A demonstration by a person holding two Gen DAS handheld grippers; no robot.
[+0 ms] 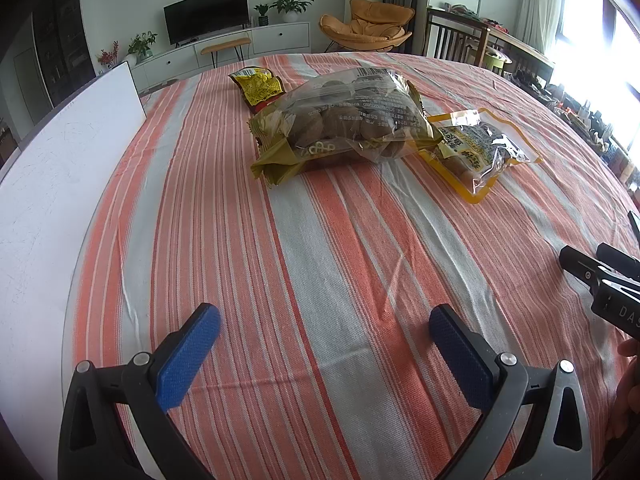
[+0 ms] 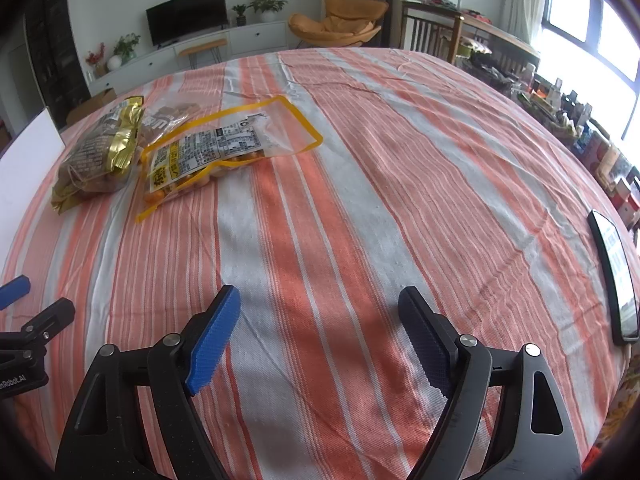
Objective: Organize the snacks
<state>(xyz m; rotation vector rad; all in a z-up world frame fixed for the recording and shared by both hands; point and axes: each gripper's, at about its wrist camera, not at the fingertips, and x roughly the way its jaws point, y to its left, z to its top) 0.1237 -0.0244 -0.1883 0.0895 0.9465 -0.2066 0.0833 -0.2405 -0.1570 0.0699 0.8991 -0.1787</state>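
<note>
1. The left claw (image 1: 324,320) stands wide open with nothing between its blue pads, low over the striped cloth of the counter (image 1: 320,240).
2. The right claw (image 2: 320,304) is likewise spread open and empty, hovering over a bare stretch of the same cloth; part of it shows at about 3 o'clock in the left wrist view.
3. A dark phone (image 2: 614,276) lies flat at about 3 o'clock from the right claw, close to the counter's right edge.
4. From the left claw, the gold-edged bag of round brown snacks (image 1: 344,120) lies well ahead at 12 o'clock, with open cloth between.
5. The yellow-rimmed clear pouch (image 1: 480,148) sits at about 1 o'clock from the left claw, touching or just beside the gold bag's right end. From the right claw it is at about 11 o'clock, the gold bag at about 10 o'clock.
6. A yellow-printed packet (image 1: 258,86) lies just behind the gold bag, at about 11 o'clock from the left claw.
7. A white board (image 1: 68,168) runs along the counter's left edge, from about 9 to 11 o'clock.
8. The right half of the cloth is open out to the far rim.
</note>
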